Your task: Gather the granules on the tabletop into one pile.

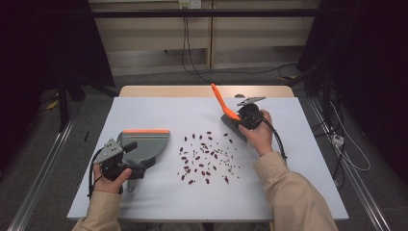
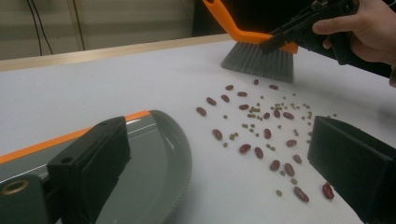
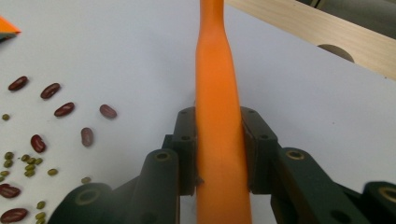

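Sweeping spilled beans toward the dustpan

The right tongs (image 3: 219, 154) are clamped on the orange handle of the brush (image 1: 230, 117) — its grey bristles rest on the bench (image 1: 144, 202) just beyond the far right edge of the scattered beans (image 1: 207, 159). The dustpan (image 1: 144, 144) lies to the left of the beans, orange lip at its far edge, with the left tongs (image 1: 126, 153) at its handle; whether they are pressed shut on it I cannot tell. To sweep well, I would keep the bristles flat and in contact, draw them in short, slow strokes toward the dustpan's open edge — quick flicks would likely send the small green beans rolling — and hold the dustpan firmly down.
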`<state>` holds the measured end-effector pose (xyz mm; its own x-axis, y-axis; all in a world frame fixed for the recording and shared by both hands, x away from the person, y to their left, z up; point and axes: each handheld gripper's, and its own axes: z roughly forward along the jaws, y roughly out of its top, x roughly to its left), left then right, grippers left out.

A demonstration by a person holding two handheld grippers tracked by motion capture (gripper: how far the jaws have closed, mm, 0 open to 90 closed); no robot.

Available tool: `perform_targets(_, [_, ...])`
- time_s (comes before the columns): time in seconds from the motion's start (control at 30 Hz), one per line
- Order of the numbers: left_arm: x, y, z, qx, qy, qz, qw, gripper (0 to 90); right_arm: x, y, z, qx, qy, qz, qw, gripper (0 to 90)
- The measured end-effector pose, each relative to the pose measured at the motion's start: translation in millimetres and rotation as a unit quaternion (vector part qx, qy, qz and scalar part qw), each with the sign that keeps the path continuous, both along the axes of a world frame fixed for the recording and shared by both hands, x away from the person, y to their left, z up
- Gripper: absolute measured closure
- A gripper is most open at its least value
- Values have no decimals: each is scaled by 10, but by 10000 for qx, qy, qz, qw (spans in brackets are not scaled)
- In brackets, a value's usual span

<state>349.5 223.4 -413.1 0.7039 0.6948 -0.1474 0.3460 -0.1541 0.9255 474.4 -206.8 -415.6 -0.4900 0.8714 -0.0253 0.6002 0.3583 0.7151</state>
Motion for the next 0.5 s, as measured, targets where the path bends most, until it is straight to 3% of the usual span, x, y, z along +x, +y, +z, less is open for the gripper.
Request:
perform_targets(0.07, [1, 0, -3, 2, 11, 2, 10000, 55, 4, 13, 0, 26, 41, -47, 10000, 704])
perform_targets(0.17, [4, -7, -5, 18, 17, -13, 10000, 56, 24, 22, 2, -121, 125, -97, 9998, 689])
perform_targets(0.33, [4, -3, -6, 18, 18, -11, 10000, 56, 52, 21, -19, -38, 144, -47, 9999, 713])
perform_targets(0.5, [10, 0, -13, 24, 27, -4, 10000, 55, -11, 64, -14, -66, 170, 357, 9992, 714])
